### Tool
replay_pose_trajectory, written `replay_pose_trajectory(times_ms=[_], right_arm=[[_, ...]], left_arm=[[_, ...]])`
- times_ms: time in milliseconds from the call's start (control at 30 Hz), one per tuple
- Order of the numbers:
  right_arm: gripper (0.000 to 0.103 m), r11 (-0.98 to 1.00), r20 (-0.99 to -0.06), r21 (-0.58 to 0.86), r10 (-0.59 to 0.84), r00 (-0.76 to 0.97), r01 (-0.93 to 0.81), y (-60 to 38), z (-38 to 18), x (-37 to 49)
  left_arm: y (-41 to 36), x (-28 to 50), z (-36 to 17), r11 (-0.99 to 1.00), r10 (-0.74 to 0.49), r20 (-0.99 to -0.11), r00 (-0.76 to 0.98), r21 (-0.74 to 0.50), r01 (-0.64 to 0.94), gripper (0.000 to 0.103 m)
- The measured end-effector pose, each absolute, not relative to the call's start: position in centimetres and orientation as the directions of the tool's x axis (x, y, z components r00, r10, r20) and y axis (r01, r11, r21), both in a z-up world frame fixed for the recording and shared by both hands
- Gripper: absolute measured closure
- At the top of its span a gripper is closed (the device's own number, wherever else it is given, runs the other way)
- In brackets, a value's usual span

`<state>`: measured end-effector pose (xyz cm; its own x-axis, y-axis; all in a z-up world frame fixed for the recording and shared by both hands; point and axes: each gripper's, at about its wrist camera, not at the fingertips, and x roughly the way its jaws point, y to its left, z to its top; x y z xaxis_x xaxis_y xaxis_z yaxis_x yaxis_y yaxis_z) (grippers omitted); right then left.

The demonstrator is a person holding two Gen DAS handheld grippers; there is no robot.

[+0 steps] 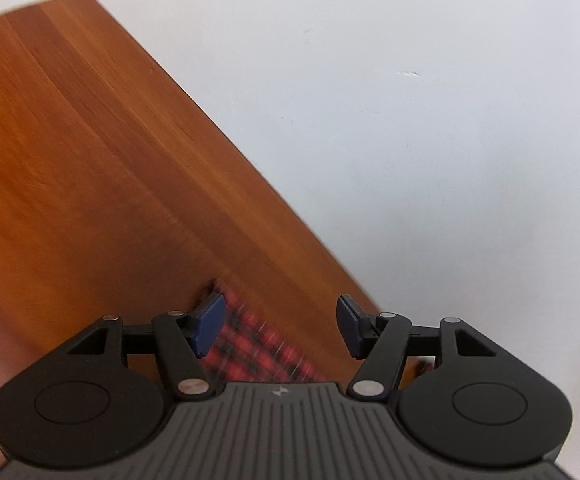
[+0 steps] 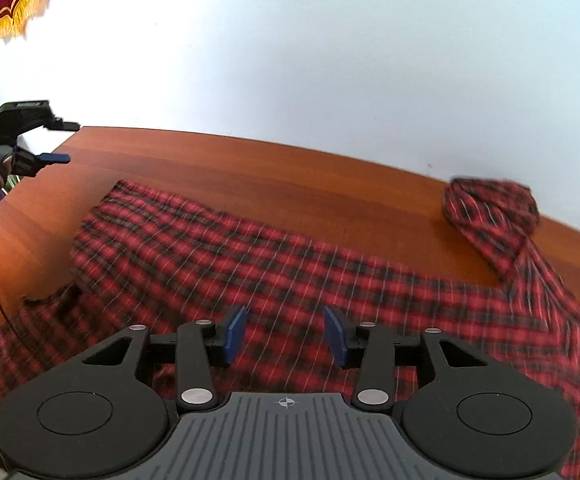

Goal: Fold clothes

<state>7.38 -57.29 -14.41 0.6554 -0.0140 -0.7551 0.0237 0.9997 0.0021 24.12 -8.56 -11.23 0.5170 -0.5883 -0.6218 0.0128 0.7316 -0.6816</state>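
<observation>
Early days, I'd say: the plaid shirt (image 2: 274,264) lies mostly spread on the wooden surface (image 2: 250,164), left edge flipped over, one sleeve (image 2: 490,208) bunched far right. Left tongs (image 1: 280,326) and right tongs (image 2: 285,336) both gape, holding nothing. Most folds remain.

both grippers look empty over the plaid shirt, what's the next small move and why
Probably lower the open right gripper onto the sleeve lying stretched out to the right of the plaid shirt and pinch it, since it looks unfolded and neither gripper holds cloth.
</observation>
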Motion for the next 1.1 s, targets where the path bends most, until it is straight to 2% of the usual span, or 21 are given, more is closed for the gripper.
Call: replay_pose_trajectory(times_ms=[233, 300, 367, 500, 533, 700, 933, 1100], right_arm=[[0.053, 0.994, -0.768, -0.025, -0.089, 0.635, 0.109, -55.4, -15.1, 0.5], [0.053, 0.991, -0.778, -0.027, -0.102, 0.620, 0.128, -55.0, -15.8, -1.1], [0.052, 0.990, -0.792, -0.028, -0.107, 0.602, 0.138, -54.7, -16.5, -2.8], [0.053, 0.992, -0.816, -0.043, -0.102, 0.568, 0.116, -54.3, -18.0, -5.6], [0.052, 0.993, -0.819, -0.044, -0.097, 0.565, 0.108, -54.3, -18.4, -6.2], [0.052, 0.994, -0.821, -0.040, -0.090, 0.564, 0.099, -54.1, -20.3, -9.2], [0.052, 1.000, -0.814, -0.010, -0.010, 0.580, 0.004, -52.0, -22.5, -12.7], [0.052, 0.996, -0.806, 0.010, 0.059, 0.589, -0.087, -50.2, -23.7, -13.8]], left_arm=[[-5.9, 15.8, -11.6, 0.802, -0.575, -0.655, 0.490, -0.569, 0.179, 0.031], [-5.4, 13.4, -12.5, 0.841, -0.534, -0.699, 0.476, -0.494, 0.220, 0.029], [-5.1, 10.0, -12.6, 0.870, -0.493, -0.739, 0.460, -0.429, 0.243, 0.029], [-4.6, 5.3, -14.9, 0.888, -0.460, -0.779, 0.426, -0.395, 0.235, 0.029], [-4.7, 5.2, -16.7, 0.892, -0.452, -0.784, 0.426, -0.392, 0.224, 0.029], [-5.5, 0.5, -16.7, 0.909, -0.416, -0.776, 0.475, -0.332, 0.252, 0.029], [-8.6, -6.0, -15.6, 0.900, -0.341, -0.792, 0.506, -0.119, 0.420, 0.028], [-10.3, -9.4, -16.0, 0.850, -0.318, -0.792, 0.521, 0.005, 0.526, 0.020]])
